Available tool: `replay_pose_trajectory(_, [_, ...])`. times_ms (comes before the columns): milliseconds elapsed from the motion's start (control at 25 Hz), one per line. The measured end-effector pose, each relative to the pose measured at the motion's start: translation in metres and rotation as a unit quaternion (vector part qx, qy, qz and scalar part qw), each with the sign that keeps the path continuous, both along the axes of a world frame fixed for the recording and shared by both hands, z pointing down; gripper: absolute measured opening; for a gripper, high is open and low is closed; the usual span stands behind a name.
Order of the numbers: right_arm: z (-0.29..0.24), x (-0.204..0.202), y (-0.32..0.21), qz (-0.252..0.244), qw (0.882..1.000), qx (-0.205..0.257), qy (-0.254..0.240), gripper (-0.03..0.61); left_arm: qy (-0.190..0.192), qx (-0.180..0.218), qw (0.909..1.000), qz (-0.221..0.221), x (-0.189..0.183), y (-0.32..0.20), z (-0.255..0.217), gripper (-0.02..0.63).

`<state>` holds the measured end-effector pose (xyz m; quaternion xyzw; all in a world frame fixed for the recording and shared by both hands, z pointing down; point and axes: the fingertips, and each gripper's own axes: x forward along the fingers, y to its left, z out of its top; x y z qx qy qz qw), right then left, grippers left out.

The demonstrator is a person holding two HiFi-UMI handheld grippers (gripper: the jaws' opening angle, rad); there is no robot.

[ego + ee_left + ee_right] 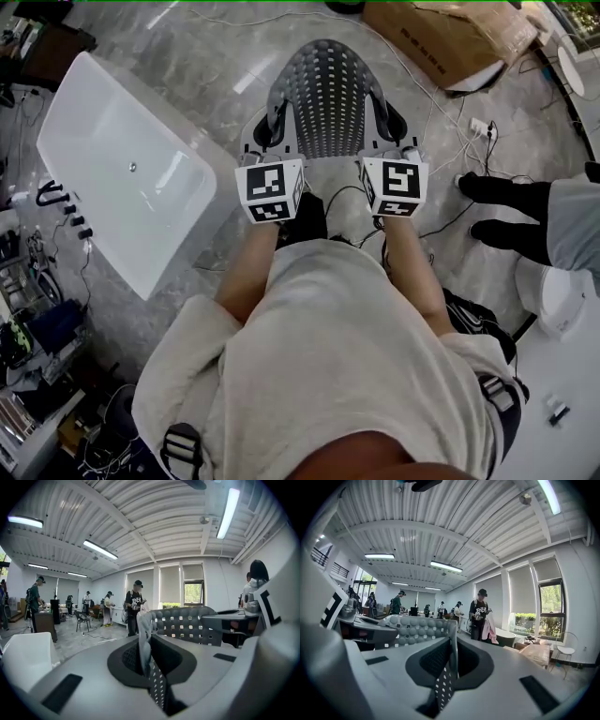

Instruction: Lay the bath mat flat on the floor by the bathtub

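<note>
The grey bath mat (328, 94), perforated with square holes, hangs arched in the air between my two grippers, above the marble floor. My left gripper (266, 129) is shut on the mat's left edge and my right gripper (397, 129) on its right edge. In the left gripper view the mat's edge (143, 637) stands pinched between the jaws, with the rest of the mat curving off to the right. The right gripper view shows the mat (417, 630) clamped the same way and stretching left. The white bathtub (122, 169) lies on the floor to the left of the mat.
A cardboard box (450, 37) sits at the far right. A power strip with cables (478, 127) lies right of the mat. Another person's black shoes (506, 211) stand at the right. Clutter and tools (37, 328) line the left edge.
</note>
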<state>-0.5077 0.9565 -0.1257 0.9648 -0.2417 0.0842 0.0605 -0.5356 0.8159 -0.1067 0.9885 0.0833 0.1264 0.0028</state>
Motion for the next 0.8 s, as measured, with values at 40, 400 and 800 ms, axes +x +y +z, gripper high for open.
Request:
replay_pose_trajectory(40, [-0.002, 0.009, -0.009, -0.006, 1.0, -0.001, 0.001, 0.023, 0.002, -0.002, 1.0, -0.007, 0.008, -0.01, -0.002, 0.029])
replay_pose_trajectory(400, [-0.009, 0.069, -0.107, -0.066, 0.998, -0.021, 0.012, 0.023, 0.009, -0.012, 0.9987, -0.049, 0.058, -0.097, -0.009, 0.029])
replay_pose_trajectory(800, [-0.012, 0.09, -0.18, -0.138, 0.99, -0.016, 0.024, 0.023, 0.022, -0.017, 0.9918, -0.125, 0.061, -0.169, -0.015, 0.029])
